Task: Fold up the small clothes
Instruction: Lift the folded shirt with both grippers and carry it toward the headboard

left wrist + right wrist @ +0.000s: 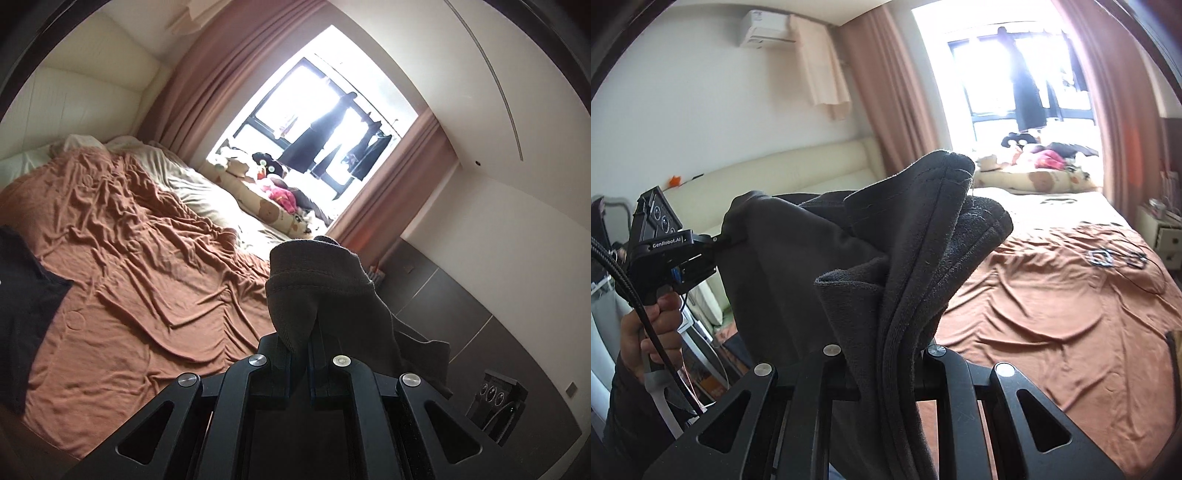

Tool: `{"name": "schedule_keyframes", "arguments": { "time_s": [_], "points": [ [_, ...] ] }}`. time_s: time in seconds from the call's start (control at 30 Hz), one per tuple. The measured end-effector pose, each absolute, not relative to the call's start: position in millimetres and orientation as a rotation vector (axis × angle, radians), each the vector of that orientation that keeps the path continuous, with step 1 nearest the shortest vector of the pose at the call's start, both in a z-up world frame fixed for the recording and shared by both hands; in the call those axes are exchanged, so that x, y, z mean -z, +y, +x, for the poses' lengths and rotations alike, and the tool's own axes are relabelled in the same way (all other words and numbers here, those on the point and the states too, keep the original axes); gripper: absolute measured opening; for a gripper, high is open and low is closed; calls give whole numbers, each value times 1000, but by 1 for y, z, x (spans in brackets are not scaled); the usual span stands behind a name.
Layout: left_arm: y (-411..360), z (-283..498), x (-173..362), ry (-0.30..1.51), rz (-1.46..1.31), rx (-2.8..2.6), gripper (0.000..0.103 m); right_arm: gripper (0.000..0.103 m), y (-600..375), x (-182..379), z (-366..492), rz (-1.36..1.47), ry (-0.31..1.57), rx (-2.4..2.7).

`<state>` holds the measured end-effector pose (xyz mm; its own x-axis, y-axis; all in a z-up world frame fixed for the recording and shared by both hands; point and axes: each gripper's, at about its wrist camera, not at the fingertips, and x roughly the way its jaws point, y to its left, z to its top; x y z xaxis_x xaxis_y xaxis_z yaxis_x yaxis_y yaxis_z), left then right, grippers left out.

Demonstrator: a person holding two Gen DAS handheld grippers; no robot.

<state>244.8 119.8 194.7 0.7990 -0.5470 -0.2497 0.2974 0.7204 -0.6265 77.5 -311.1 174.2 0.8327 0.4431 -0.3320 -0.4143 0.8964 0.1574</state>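
Inspector A: Starting at the left, the left gripper (718, 240) is pinching one edge of the dark grey garment (886, 240), its fingers closed almost fully with only a thin fold of cloth between them. A hand (653, 328) is holding that tool by its grip, with a black cable (628, 280) trailing past the knuckles.

Inspector B: And the garment itself?

Inspector A: It is hanging in the air between the two tools, above the near edge of the bed, clear of the brown sheet (140, 258). Moving rightward, the right gripper (886, 354) is clamping a thick bunch of several layers, jaws nearly shut on it.

Inspector B: Where is the risk lying?

Inspector A: In my judgement, the left hold is looking shallow; if the hands are pulling apart to spread the cloth, that corner is likely to be slipping out. The right side is holding layers together, so the piece may be landing doubled rather than flat. The sheet is lying heavily wrinkled, which could be carrying creases into any fold.

Inspector B: Anything further right?

Inspector A: Loose cords and small frames (1108, 258) are lying on the far side of the sheet; a wide lay-down could be snagging them. A black cloth (26, 302) is resting at the sheet's other edge.
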Motion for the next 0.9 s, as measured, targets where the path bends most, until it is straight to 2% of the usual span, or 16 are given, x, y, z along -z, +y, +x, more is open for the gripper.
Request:
{"name": "schedule_keyframes", "arguments": {
  "time_s": [0.9],
  "points": [
    [382, 247, -163, 346, -663, 155, 6, 11, -181, -142, 182, -45, 421, -776]
  ]
}}
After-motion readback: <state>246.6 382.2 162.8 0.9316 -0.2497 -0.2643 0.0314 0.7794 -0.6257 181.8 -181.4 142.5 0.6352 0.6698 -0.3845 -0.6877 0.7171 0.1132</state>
